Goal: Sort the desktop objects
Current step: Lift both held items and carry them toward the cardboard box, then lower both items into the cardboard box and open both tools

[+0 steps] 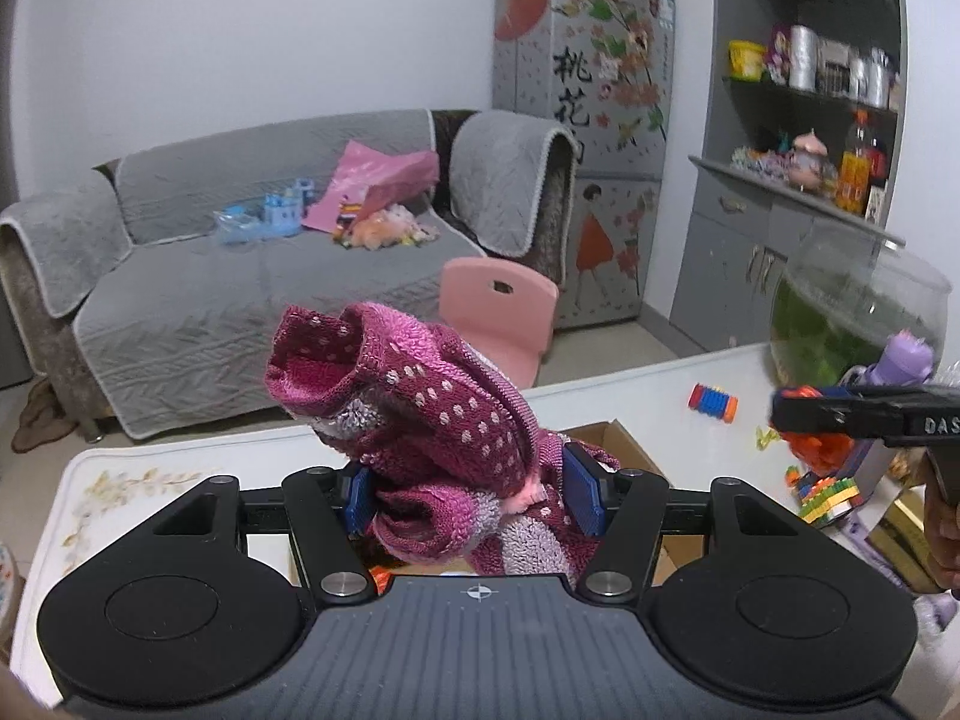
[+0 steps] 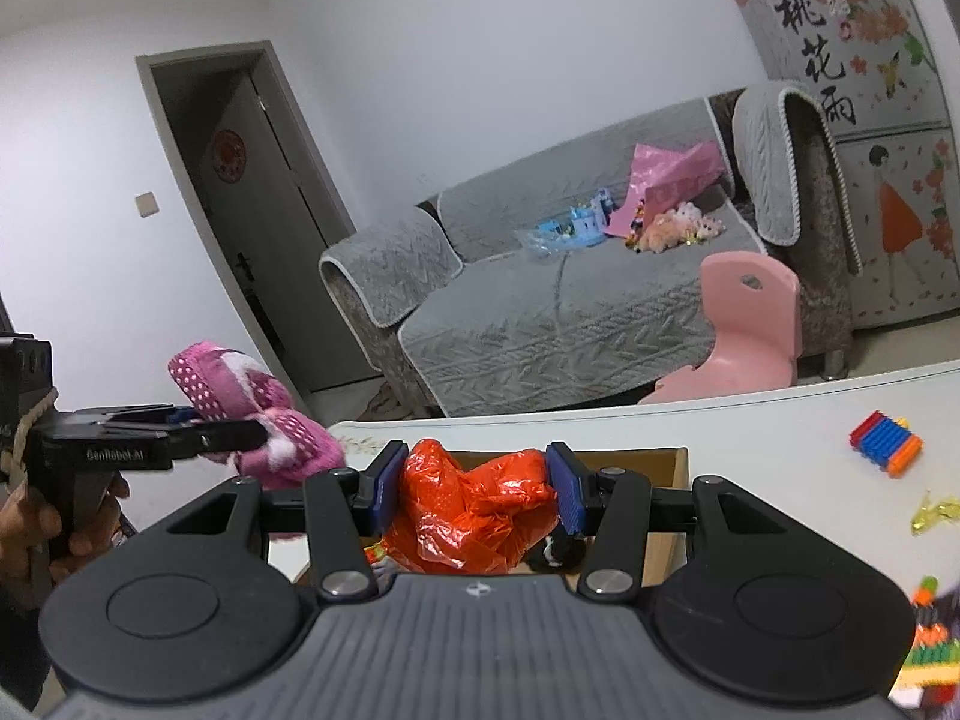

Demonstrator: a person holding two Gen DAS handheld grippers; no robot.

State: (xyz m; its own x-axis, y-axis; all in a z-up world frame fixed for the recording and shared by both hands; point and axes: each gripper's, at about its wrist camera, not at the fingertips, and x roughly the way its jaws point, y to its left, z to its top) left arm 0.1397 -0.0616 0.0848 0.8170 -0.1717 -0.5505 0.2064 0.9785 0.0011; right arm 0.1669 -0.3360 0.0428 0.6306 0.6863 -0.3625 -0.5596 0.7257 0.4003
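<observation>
Clamped between the blue pads of the left tongs (image 1: 474, 495) is a bundle of pink knitted cloth (image 1: 420, 420), magenta with pale dots and a lilac terry lining; it bulges up and out past the fingertips, held above the near edge of the white worktop (image 1: 630, 384). Seen from the right wrist view, the same bundle (image 2: 264, 420) hangs at the left, clear of the surface. It looks soft and light, so it should squash rather than slip, but loose folds may droop or snag; the thick middle of the bunch, where the pads already bite, seems the safest place to hold.

The right tongs (image 2: 474, 489) are clenched on a crumpled orange plastic bag (image 2: 474, 510), pinched from both sides and held over an open cardboard box (image 2: 660, 456) that sits on the worktop just beyond both tools. The film is thin, slick and crinkly, very light; a pinch on one thin layer could slide free, so taking a gathered wad as here is the better bet. Something dark shows below the bag near the right pad, too hidden to name.

Far right on the worktop lie a small ribbed roller toy (image 2: 887, 443) in red, blue and orange, a scrap of yellow foil (image 2: 933, 510), and a pile of building bricks (image 1: 831, 495). A glass fishbowl (image 1: 858, 312) with green water stands at the far right corner; fragile, best given room
</observation>
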